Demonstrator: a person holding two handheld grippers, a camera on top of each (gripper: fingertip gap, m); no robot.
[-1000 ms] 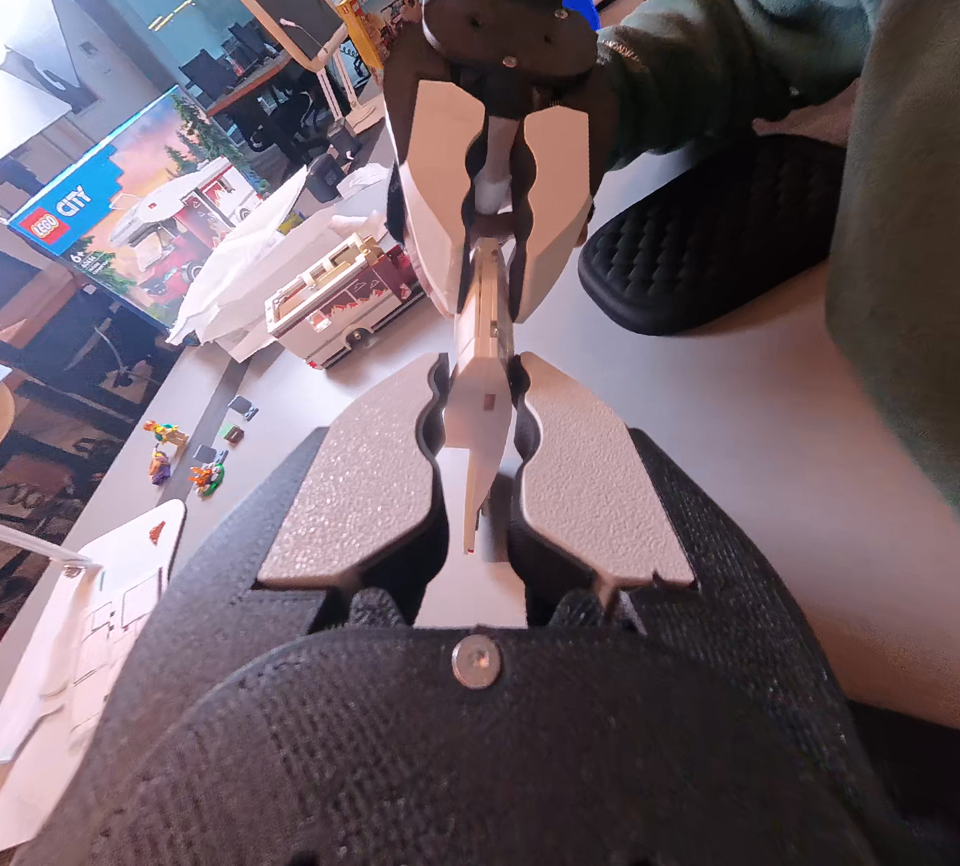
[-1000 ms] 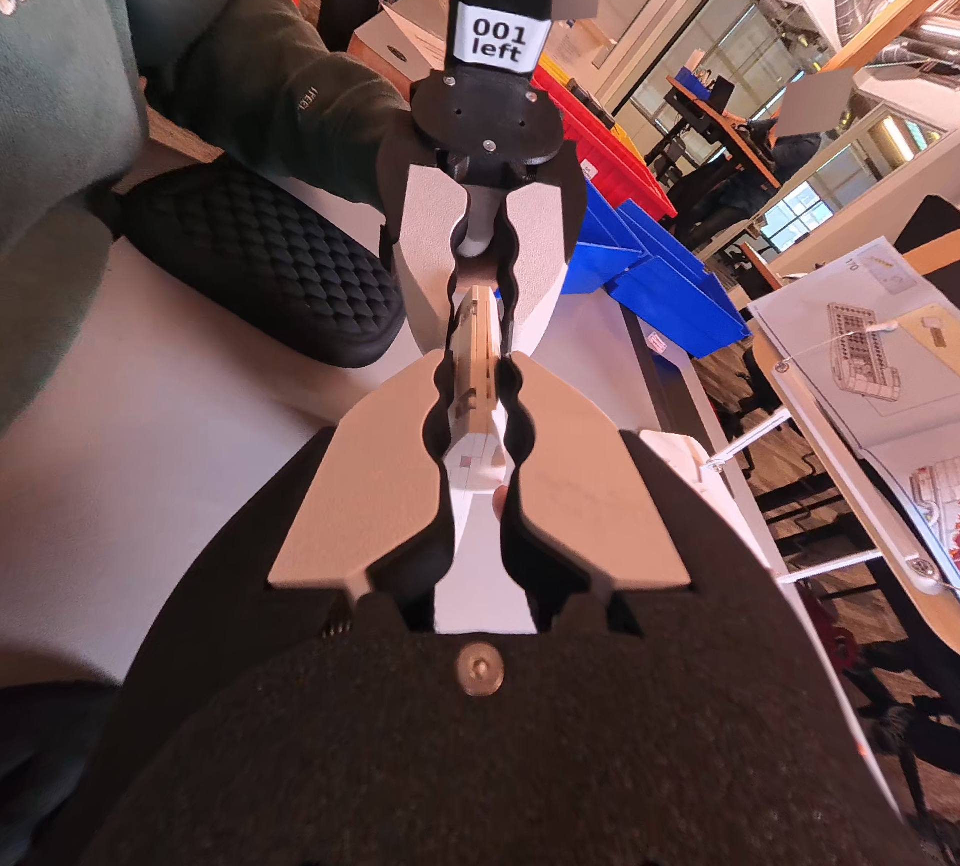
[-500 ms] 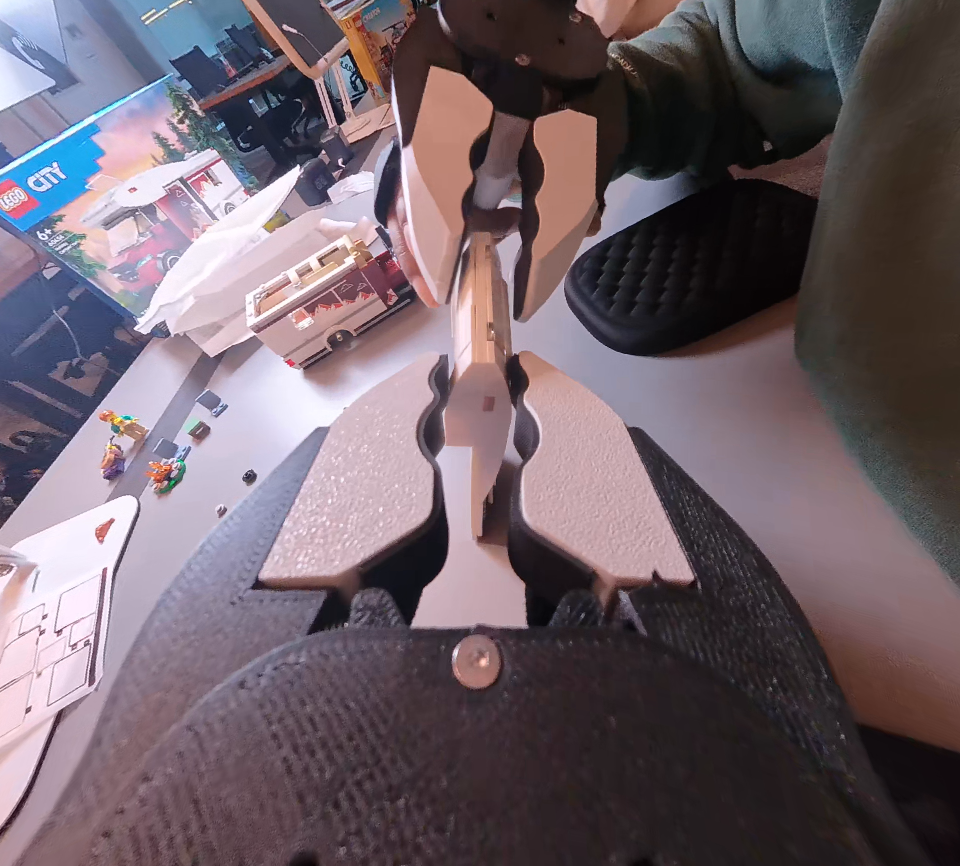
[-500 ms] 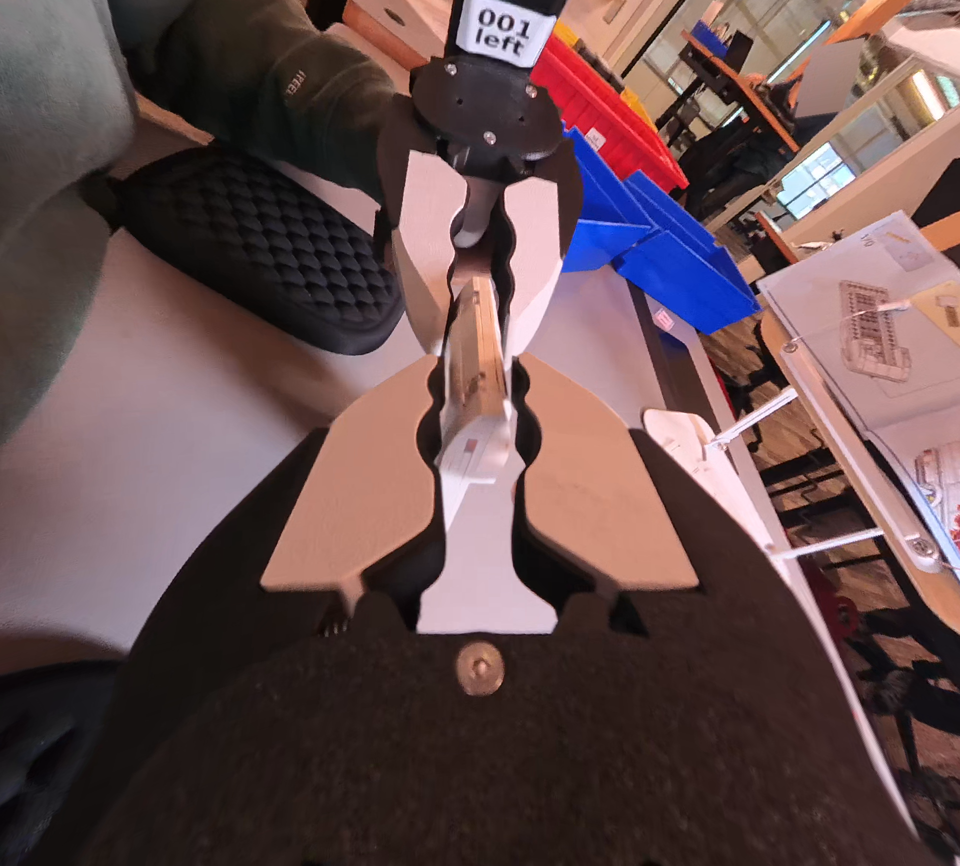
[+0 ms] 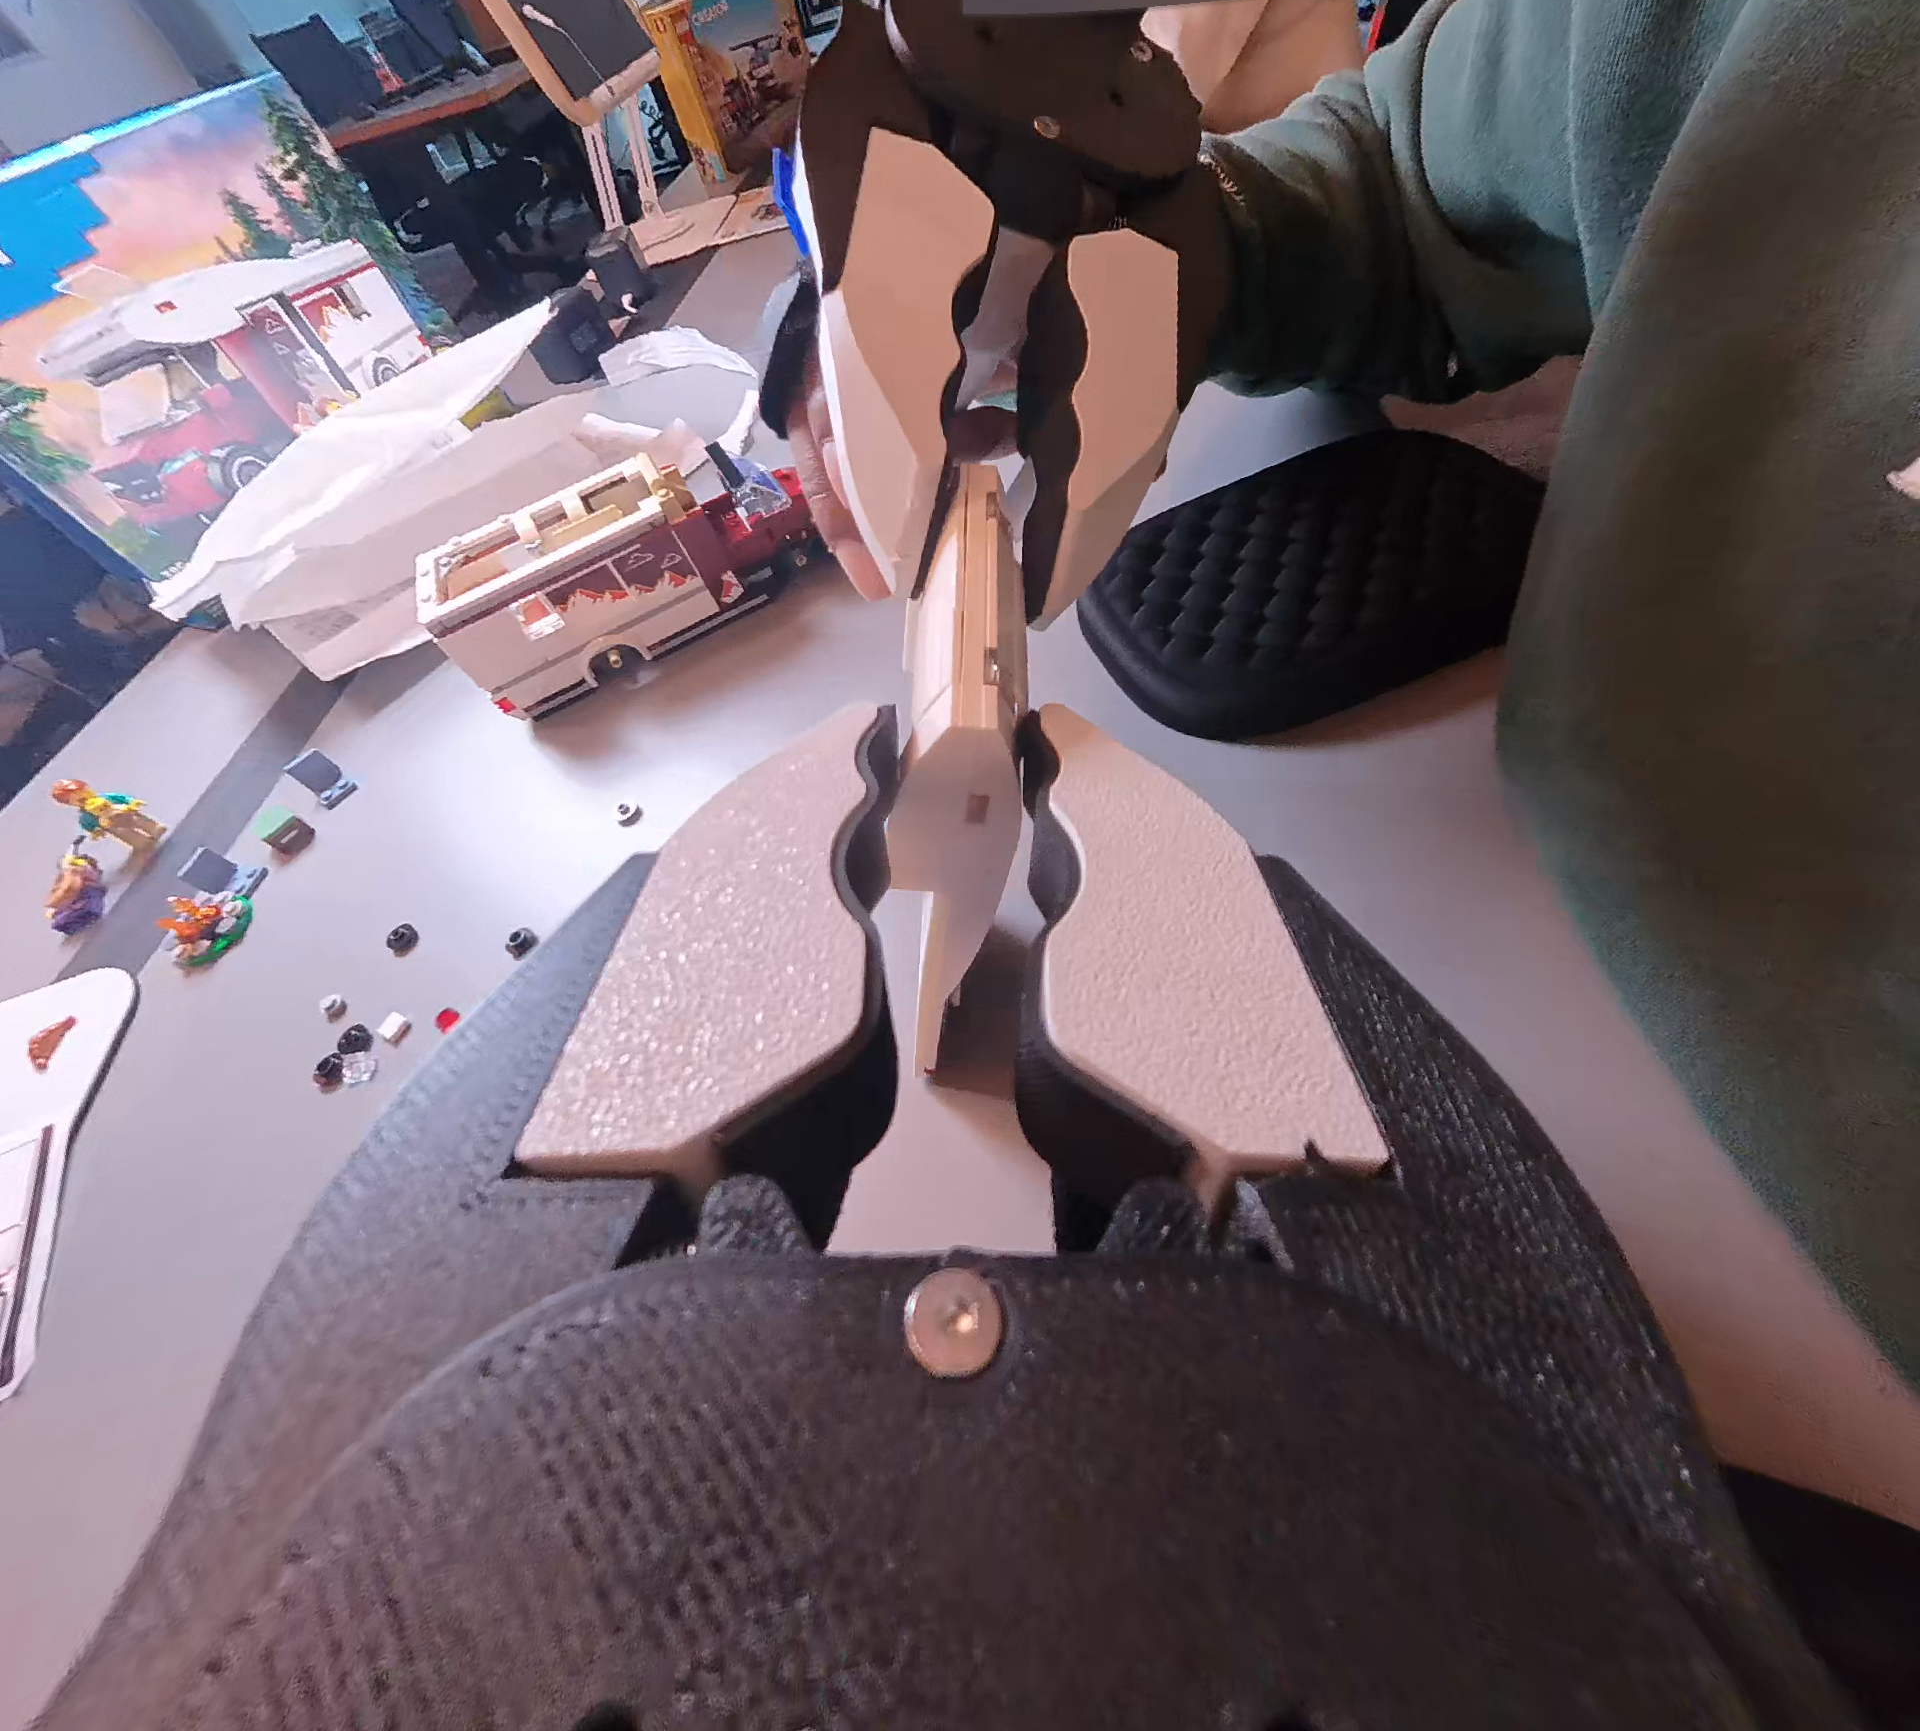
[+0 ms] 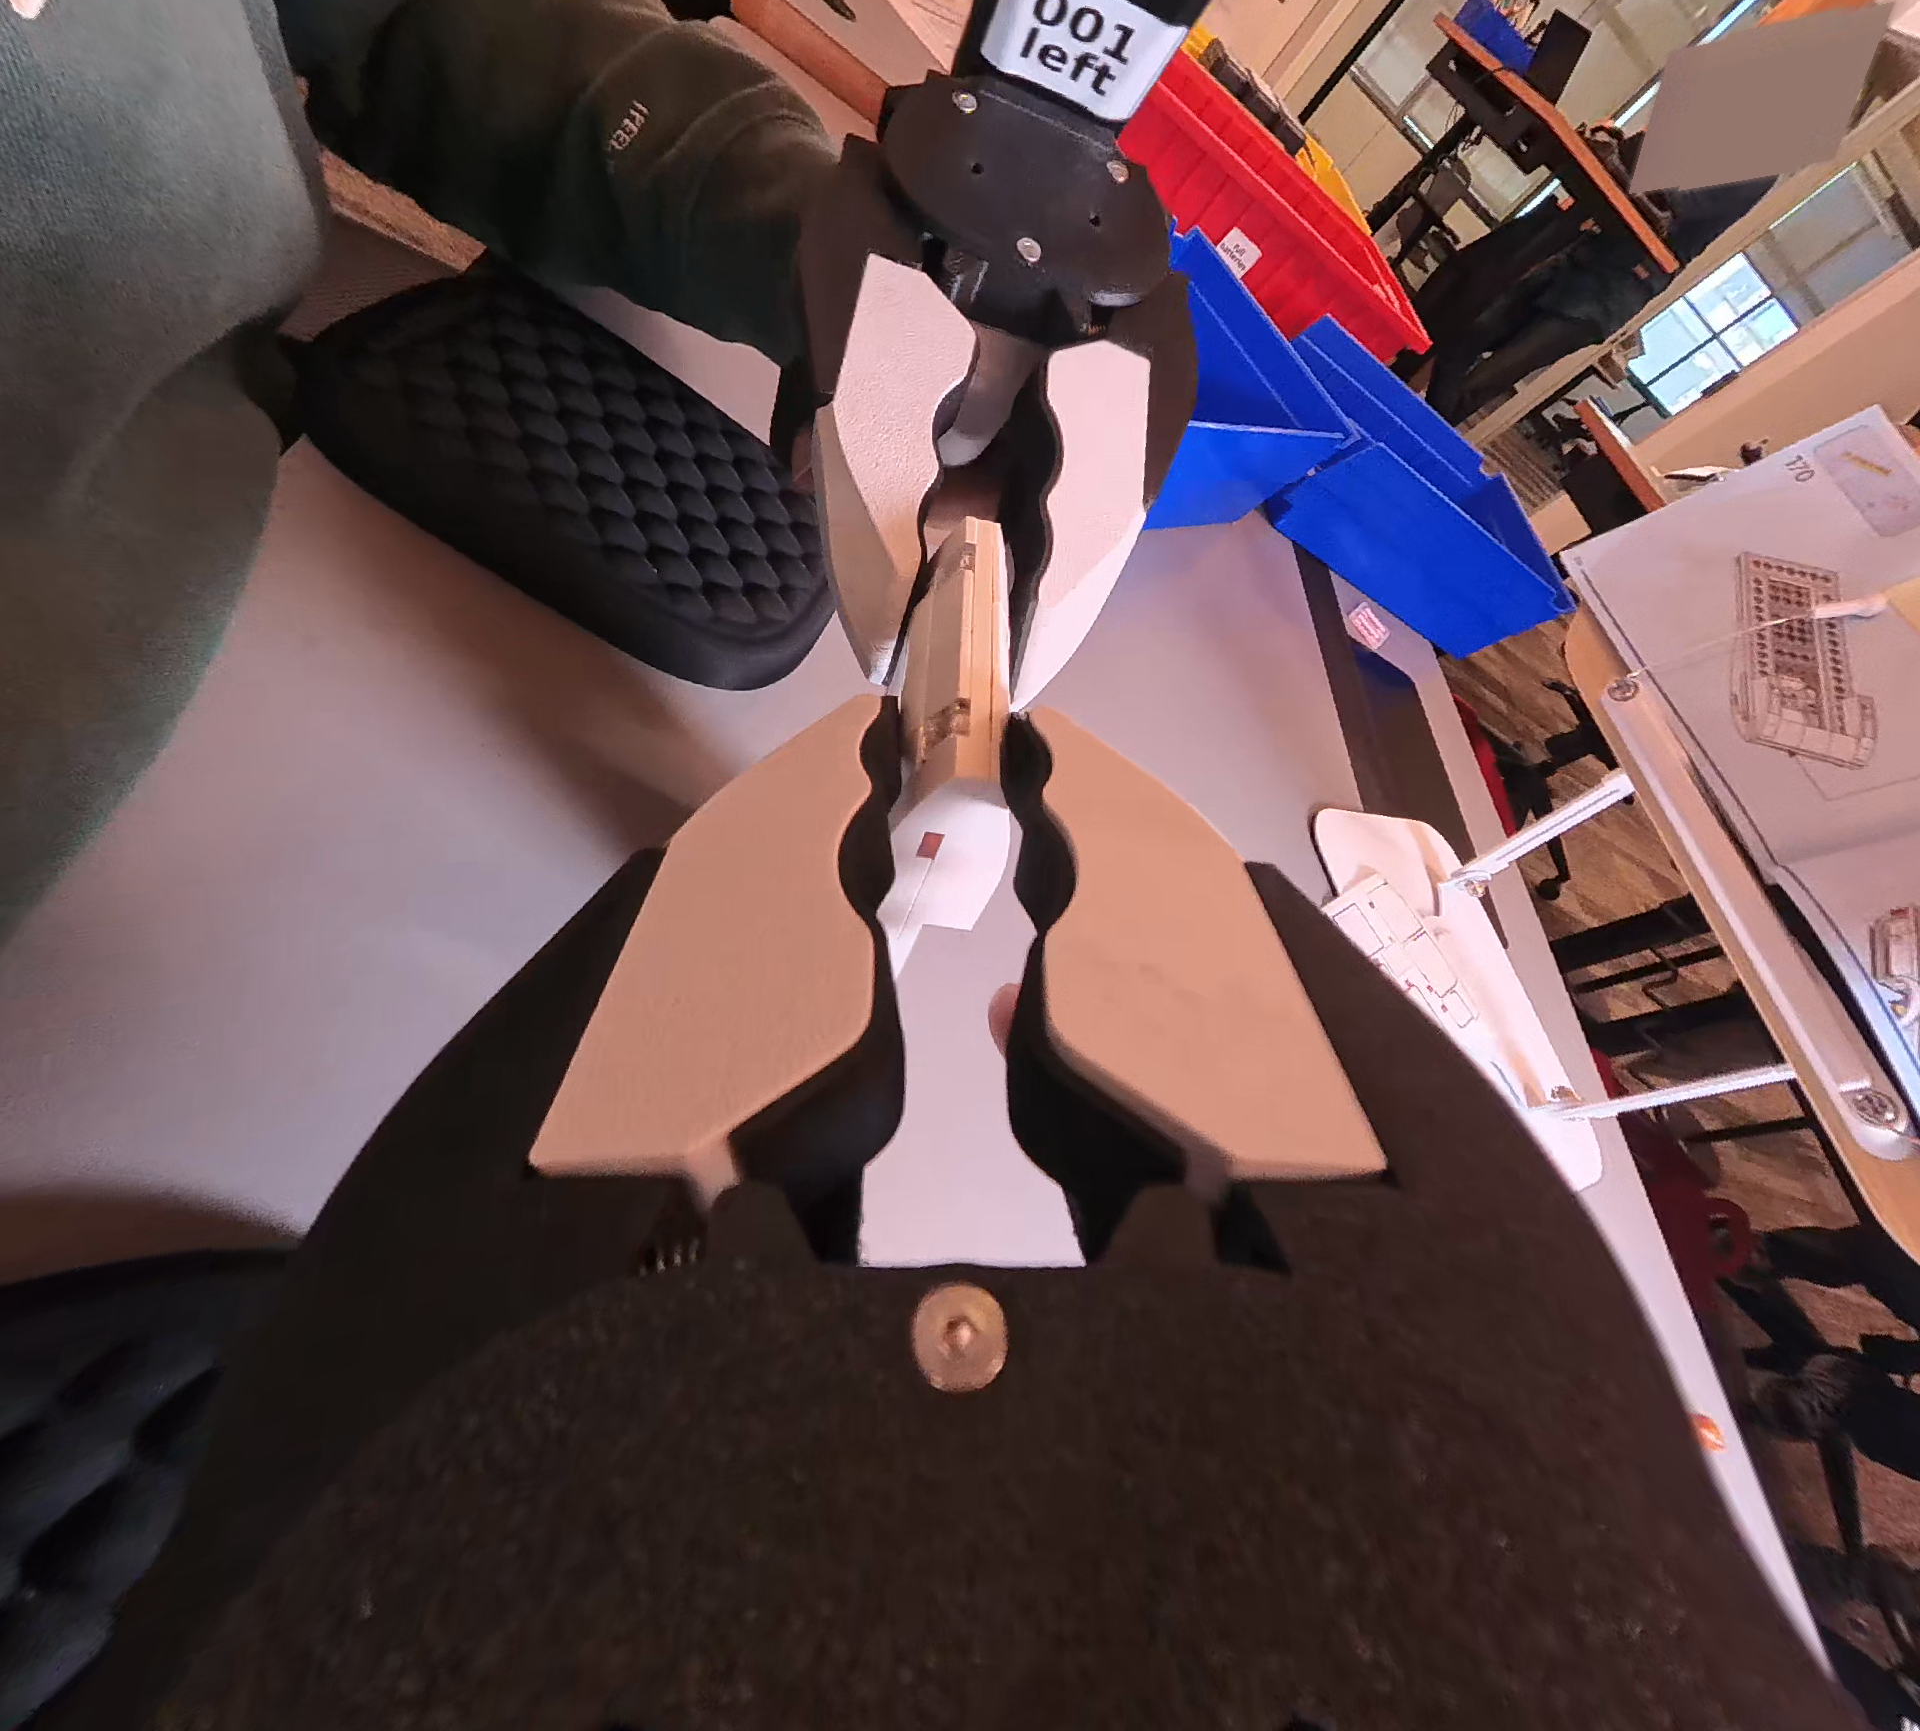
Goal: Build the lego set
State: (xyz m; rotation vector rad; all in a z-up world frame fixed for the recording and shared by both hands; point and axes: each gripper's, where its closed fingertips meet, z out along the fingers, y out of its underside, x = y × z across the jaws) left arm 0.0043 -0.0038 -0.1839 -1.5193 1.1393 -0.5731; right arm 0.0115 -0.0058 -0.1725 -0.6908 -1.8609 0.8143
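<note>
Both sets of jaws are clamped on the same thing: a long white and tan brick-built panel (image 5: 961, 705) held up above the grey bench (image 5: 499, 808). Left gripper (image 5: 958, 725) pinches one end, its pads pressed on both flat sides, and the right gripper (image 6: 948, 725) grips the opposite end the same way, so the two point straight at each other. Off to one side there's a partly built toy camper van (image 5: 592, 580) sitting by a white paper bag (image 5: 343, 486), with loose small pieces (image 5: 358, 1053) and minifigures (image 5: 104, 814) scattered nearby. Blue bins (image 6: 1382, 476) sit behind, and a black mesh armrest (image 6: 582, 476) is close by.
</note>
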